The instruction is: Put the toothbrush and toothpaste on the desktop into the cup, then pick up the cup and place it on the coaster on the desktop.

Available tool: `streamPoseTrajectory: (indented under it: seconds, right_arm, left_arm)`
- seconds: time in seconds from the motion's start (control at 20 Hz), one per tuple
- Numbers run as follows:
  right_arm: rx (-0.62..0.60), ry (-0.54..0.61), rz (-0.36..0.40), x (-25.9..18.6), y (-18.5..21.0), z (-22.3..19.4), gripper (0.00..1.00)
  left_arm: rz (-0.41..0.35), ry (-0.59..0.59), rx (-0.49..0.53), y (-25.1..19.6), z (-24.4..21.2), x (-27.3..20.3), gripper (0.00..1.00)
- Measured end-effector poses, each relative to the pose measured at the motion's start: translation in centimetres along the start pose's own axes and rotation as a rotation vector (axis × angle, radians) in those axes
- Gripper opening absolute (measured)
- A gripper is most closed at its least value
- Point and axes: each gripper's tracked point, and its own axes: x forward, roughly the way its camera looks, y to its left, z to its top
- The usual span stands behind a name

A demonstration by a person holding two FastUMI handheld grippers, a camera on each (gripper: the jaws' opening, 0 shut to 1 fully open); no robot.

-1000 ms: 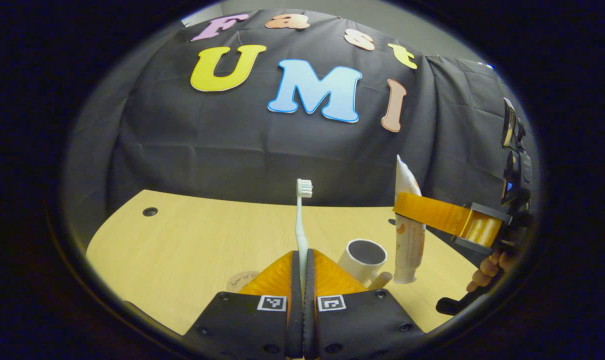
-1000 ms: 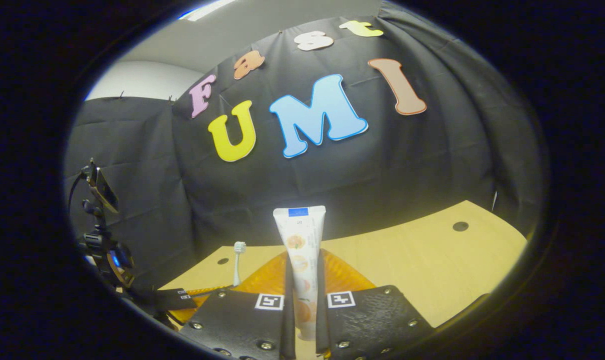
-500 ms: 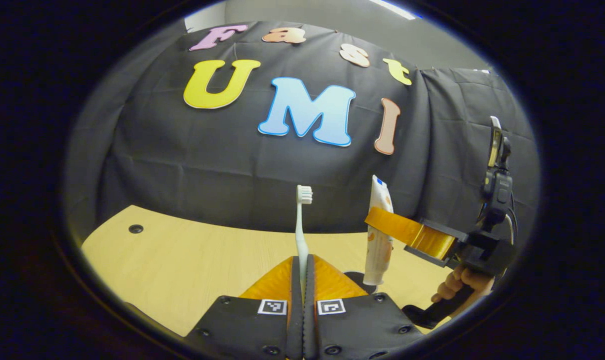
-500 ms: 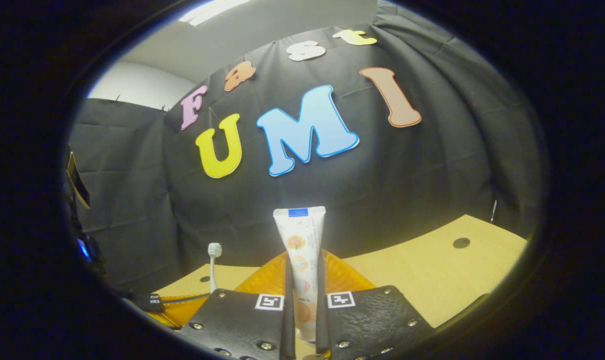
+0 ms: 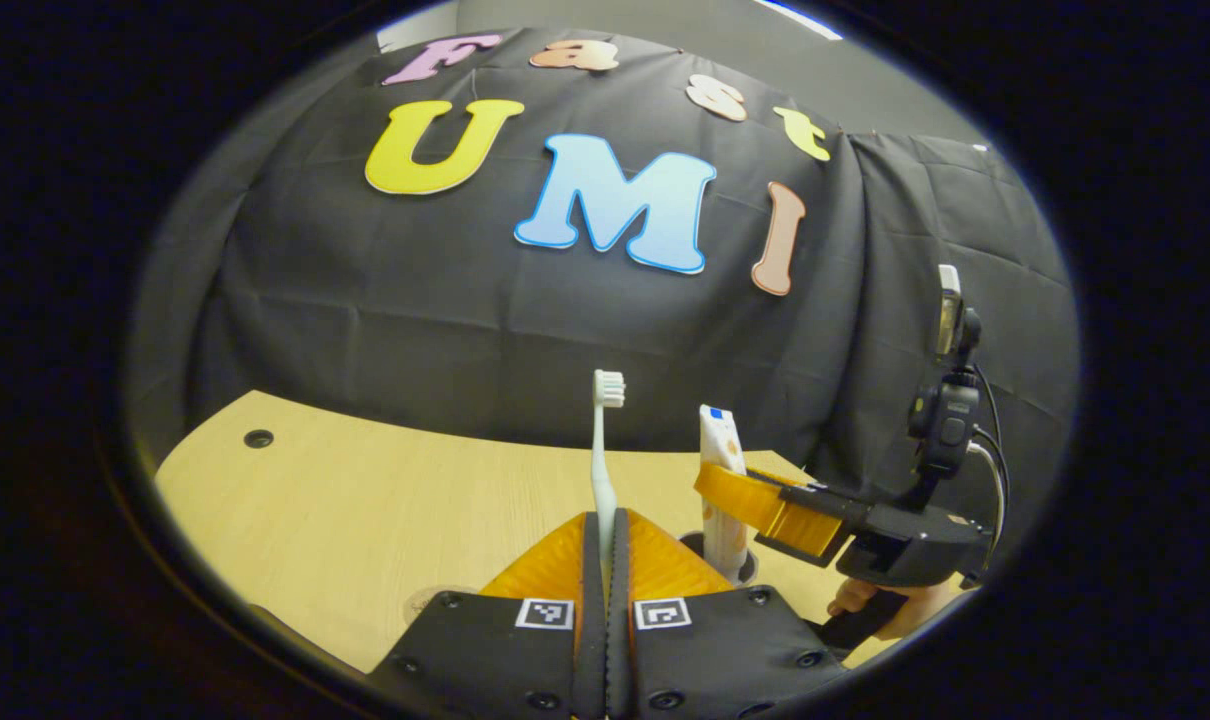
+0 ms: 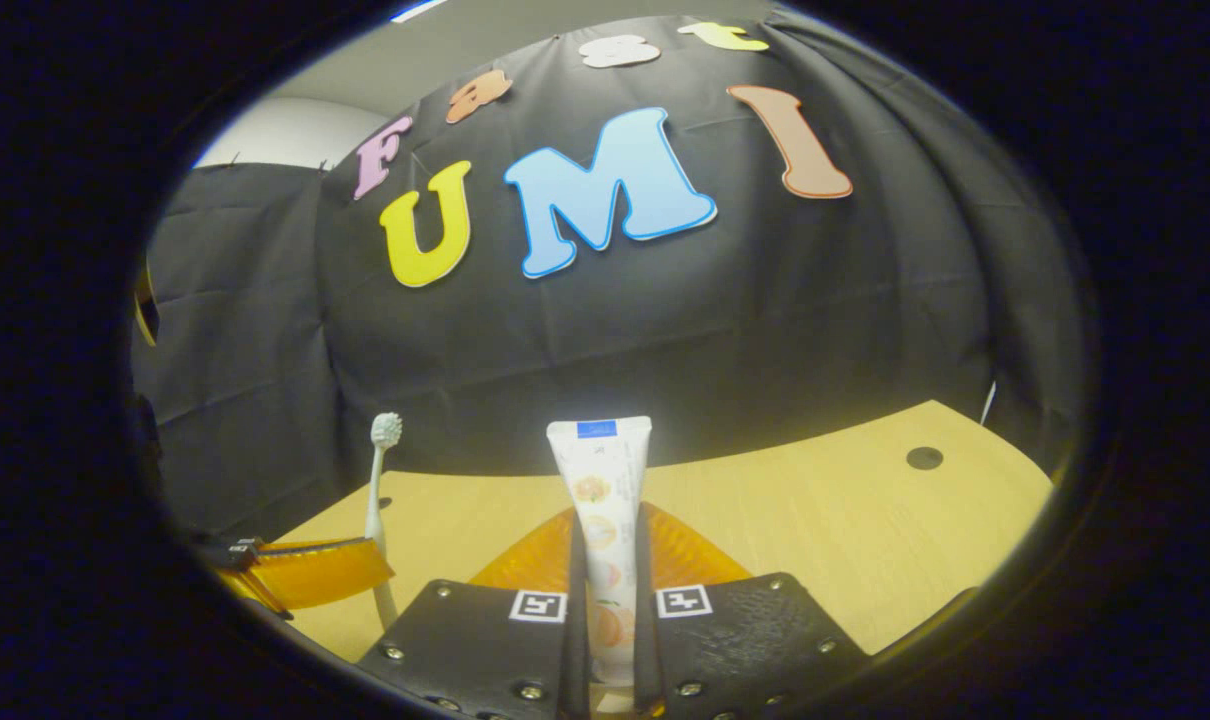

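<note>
Between the clenched fingers of the left gripper (image 5: 605, 560), the light, stiff toothbrush (image 5: 602, 450) is being held upright by its lower handle above the counter (image 5: 365, 530). Farther right, the soft toothpaste (image 6: 605, 520) is being pinched mid-tube by the right gripper (image 6: 605, 620), cap lowered at the cup (image 5: 740, 570).

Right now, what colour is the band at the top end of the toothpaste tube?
Blue, on a white toothpaste tube printed with orange fruit; clearest in the right gripper view.
</note>
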Motion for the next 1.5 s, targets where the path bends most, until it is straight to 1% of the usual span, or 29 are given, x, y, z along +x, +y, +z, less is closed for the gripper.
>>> streamPoseTrajectory:
  seconds: [0.05, 0.2, 0.25, 0.3, 0.35, 0.45, 0.5, 0.55, 0.6, 0.65, 0.7, 0.75, 0.9, 0.95, 1.0, 1.05, 1.1, 1.15, 1.2, 1.35, 1.4, 1.45, 1.5]
  right_arm:
    - [-0.013, 0.012, -0.001, -0.2, 0.0, -0.3, 0.18]
    - [-0.06, 0.05, -0.004, -0.9, -0.1, -1.1, 0.22]
    - [-0.074, 0.067, 0.001, -1.1, 0.0, -1.6, 0.18]
    - [-0.089, 0.085, 0.003, -1.5, 0.0, -1.9, 0.24]
    - [-0.109, 0.103, 0.002, -1.9, 0.0, -2.3, 0.26]
    - [-0.155, 0.131, -0.005, -2.4, 0.0, -3.1, 0.32]
    - [-0.172, 0.142, -0.005, -2.7, 0.0, -3.4, 0.33]
    - [-0.185, 0.141, -0.005, -2.7, 0.2, -3.4, 0.39]
    - [-0.201, 0.131, -0.013, -3.2, 0.2, -2.8, 0.53]
    - [-0.211, 0.121, -0.014, -3.4, 0.3, -2.4, 0.53]
    - [-0.212, 0.115, -0.012, -3.9, 0.6, -2.0, 0.67]
    - [-0.21, 0.111, -0.009, -3.9, 0.7, -2.0, 0.72]
    - [-0.197, 0.096, -0.021, -4.4, 0.5, -1.1, 0.71]
    - [-0.189, 0.08, -0.029, -4.5, 0.3, -0.6, 0.67]
    - [-0.178, 0.063, -0.034, -4.6, 0.2, 0.1, 0.71]
    - [-0.167, 0.037, -0.04, -4.7, 0.0, 0.8, 0.67]
    - [-0.154, 0.004, -0.043, -4.9, -0.2, 1.8, 0.71]
    - [-0.147, -0.026, -0.047, -5.0, -0.4, 2.4, 0.67]
    - [-0.142, -0.054, -0.061, -5.2, -0.8, 3.3, 0.71]
    - [-0.139, -0.119, -0.105, -6.1, -2.5, 5.3, 0.71]
    - [-0.14, -0.128, -0.116, -6.4, -2.9, 5.7, 0.67]
    - [-0.144, -0.133, -0.13, -6.7, -3.5, 5.9, 0.71]
    - [-0.149, -0.138, -0.141, -7.1, -4.0, 6.2, 0.71]
  left_arm:
    - [-0.003, 0.0, 0.001, -0.1, 0.0, 0.1, 0.08]
    - [-0.008, 0.001, -0.005, -0.6, -0.2, 0.2, 0.08]
    - [-0.011, 0.004, -0.009, -0.8, -0.3, 0.4, 0.08]
    - [-0.012, 0.003, -0.014, -0.9, -0.2, 0.3, 0.08]
    - [-0.015, 0.002, -0.02, -1.0, -0.2, 0.3, 0.08]
    - [-0.017, 0.0, -0.027, -1.4, -0.2, 0.4, 0.08]
    - [-0.017, 0.0, -0.03, -1.6, -0.3, 0.3, 0.08]
    - [-0.018, -0.001, -0.032, -1.6, -0.2, 0.4, 0.08]
    - [-0.016, -0.003, -0.036, -1.7, 0.0, 0.3, 0.08]
    - [-0.017, -0.004, -0.04, -1.7, -0.1, 0.4, 0.08]
    - [-0.015, -0.006, -0.044, -1.8, -0.1, 0.4, 0.08]
    - [-0.014, -0.008, -0.046, -1.8, -0.1, 0.5, 0.08]
    - [-0.02, -0.017, -0.053, -2.2, 0.2, 0.5, 0.08]
    - [-0.023, -0.025, -0.054, -2.3, 0.4, 0.5, 0.08]
    - [-0.029, -0.031, -0.056, -2.5, 0.6, 0.6, 0.08]
    - [-0.035, -0.04, -0.06, -2.7, 0.8, 0.7, 0.08]
    - [-0.041, -0.047, -0.063, -2.9, 1.0, 0.9, 0.08]
    - [-0.044, -0.051, -0.063, -3.1, 1.2, 1.2, 0.08]
    - [-0.048, -0.055, -0.061, -3.4, 1.4, 1.4, 0.08]
    - [-0.065, -0.067, -0.051, -4.2, 1.7, 2.1, 0.08]
    - [-0.07, -0.07, -0.047, -4.5, 1.9, 2.5, 0.08]
    - [-0.079, -0.072, -0.044, -4.8, 1.9, 2.8, 0.08]
    - [-0.086, -0.075, -0.045, -5.1, 2.0, 3.1, 0.08]
